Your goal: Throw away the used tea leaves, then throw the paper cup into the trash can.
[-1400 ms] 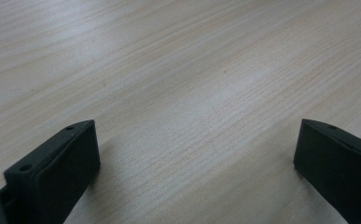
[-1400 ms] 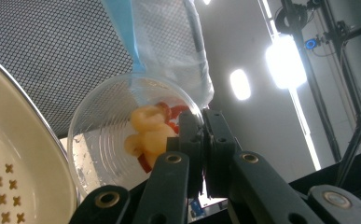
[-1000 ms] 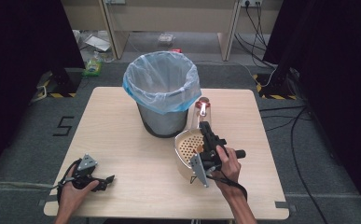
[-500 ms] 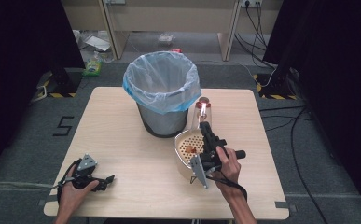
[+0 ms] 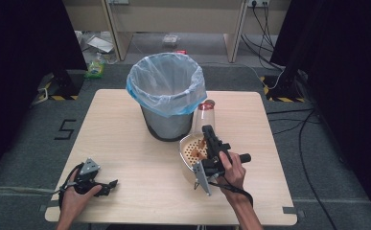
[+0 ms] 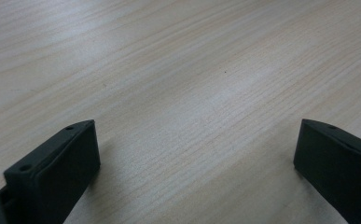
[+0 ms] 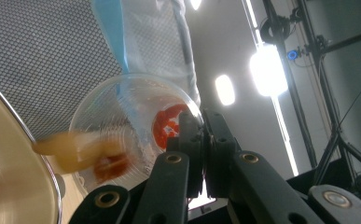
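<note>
right gripper (image 5: 207, 134) clamped on rim of clear plastic cup (image 7: 122, 126), tipped over perforated beige strainer bowl (image 5: 188, 152), orange-red bits sliding out of cup mouth. strainer sits just beside mesh trash bin (image 5: 166, 103) with blue liner. left gripper (image 6: 194, 163) resting low over bare wooden table (image 5: 125, 158) near front left corner, jaws wide apart, holding nothing

left tool (image 6: 194, 154) open, right tool (image 7: 205, 154) clamped
</note>
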Motion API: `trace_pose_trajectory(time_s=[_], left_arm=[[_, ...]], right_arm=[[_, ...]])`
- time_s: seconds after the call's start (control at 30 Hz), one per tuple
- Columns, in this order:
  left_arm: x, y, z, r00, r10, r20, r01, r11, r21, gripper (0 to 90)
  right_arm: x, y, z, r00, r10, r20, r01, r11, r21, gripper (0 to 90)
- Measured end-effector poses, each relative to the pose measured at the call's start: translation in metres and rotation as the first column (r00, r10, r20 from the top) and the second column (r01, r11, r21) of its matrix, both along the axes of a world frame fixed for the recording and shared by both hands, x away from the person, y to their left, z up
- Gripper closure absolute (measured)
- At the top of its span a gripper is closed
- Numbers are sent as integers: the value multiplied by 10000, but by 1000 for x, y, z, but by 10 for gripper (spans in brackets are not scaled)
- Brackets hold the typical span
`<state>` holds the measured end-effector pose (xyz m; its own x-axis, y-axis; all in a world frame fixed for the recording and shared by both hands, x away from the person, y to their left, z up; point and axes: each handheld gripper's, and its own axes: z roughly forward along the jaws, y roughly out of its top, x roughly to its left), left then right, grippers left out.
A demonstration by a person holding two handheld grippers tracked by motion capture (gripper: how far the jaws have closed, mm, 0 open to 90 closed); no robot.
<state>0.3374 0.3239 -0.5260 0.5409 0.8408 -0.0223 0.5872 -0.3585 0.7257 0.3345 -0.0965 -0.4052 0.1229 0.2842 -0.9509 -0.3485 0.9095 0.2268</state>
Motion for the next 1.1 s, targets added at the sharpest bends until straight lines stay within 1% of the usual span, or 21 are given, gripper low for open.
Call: trace_pose_trajectory(time_s=[0.07, 0.23, 0.27, 0.37, 0.4, 0.43, 0.47, 0.53, 0.6, 0.63, 0.67, 0.77, 0.8, 0.83, 0.87, 0.9, 0.93, 0.97, 1.03, 1.07, 1.1], left_arm=[[0, 0, 0, 10000, 1, 0, -1, 10000, -4, 0], [0, 0, 0, 10000, 7, 3, -7, 10000, -12, 0], [0, 0, 0, 10000, 7, 2, -7, 10000, -10, 0], [0, 0, 0, 10000, 7, 2, -7, 10000, -11, 0], [0, 0, 0, 10000, 13, -2, -13, 10000, -1, 0], [0, 0, 0, 10000, 13, -2, -13, 10000, -1, 0], [0, 0, 0, 10000, 13, -2, -13, 10000, 0, 0], [0, 0, 0, 10000, 6, 3, -6, 10000, -11, 0], [0, 0, 0, 10000, 14, 0, -14, 10000, -2, 0], [0, 0, 0, 10000, 14, 0, -14, 10000, -2, 0], [0, 0, 0, 10000, 15, 0, -15, 10000, -2, 0], [0, 0, 0, 10000, 16, -2, -16, 10000, -1, 0], [0, 0, 0, 10000, 16, -2, -16, 10000, -1, 0], [0, 0, 0, 10000, 16, -2, -16, 10000, -1, 0], [0, 0, 0, 10000, 15, -7, -15, 10000, -2, 0], [0, 0, 0, 10000, 17, -4, -17, 10000, 1, 0], [0, 0, 0, 10000, 17, -4, -17, 10000, 1, 0], [0, 0, 0, 10000, 17, -7, -17, 10000, -1, 0], [0, 0, 0, 10000, 15, -7, -15, 10000, -2, 0], [0, 0, 0, 10000, 15, -7, -15, 10000, -2, 0], [0, 0, 0, 10000, 18, 0, -18, 10000, -4, 0]], right_arm=[[1, 0, 1, 10000, -33, -32, 33, 10000, 41, 879], [5, -6, 8, 9984, -152, -540, 192, 9970, 755, 879], [9, -10, 12, 9922, -116, -1245, 290, 9898, 1393, 878], [15, -18, 21, 9741, 177, -2252, 410, 9665, 2534, 878], [17, -20, 23, 9677, 312, -2501, 444, 9558, 2908, 878], [17, -20, 23, 9677, 312, -2501, 444, 9558, 2908, 878], [20, -25, 27, 9523, 566, -2999, 555, 9342, 3524, 878], [23, -29, 31, 9350, 891, -3433, 630, 9108, 4081, 878], [26, -33, 34, 9269, 1111, -3585, 663, 8917, 4477, 877], [26, -33, 34, 9269, 1111, -3585, 663, 8917, 4477, 877], [29, -38, 39, 9135, 1417, -3815, 727, 8655, 4956, 878], [34, -45, 44, 9037, 1725, -3919, 828, 8275, 5553, 877], [36, -47, 45, 8964, 1850, -4028, 877, 8169, 5701, 877], [36, -47, 45, 8964, 1850, -4028, 877, 8169, 5701, 877], [42, -53, 47, 8861, 1974, -4194, 1043, 7967, 5954, 877], [44, -55, 49, 8827, 1992, -4256, 1127, 7896, 6032, 877], [44, -55, 49, 8827, 1992, -4256, 1127, 7896, 6032, 877], [51, -63, 53, 8717, 2178, -4389, 1312, 7593, 6374, 877], [56, -68, 58, 8645, 2282, -4478, 1457, 7389, 6578, 877], [56, -68, 58, 8645, 2282, -4478, 1457, 7389, 6578, 877], [63, -74, 65, 8565, 2467, -4534, 1575, 7116, 6847, 877]])
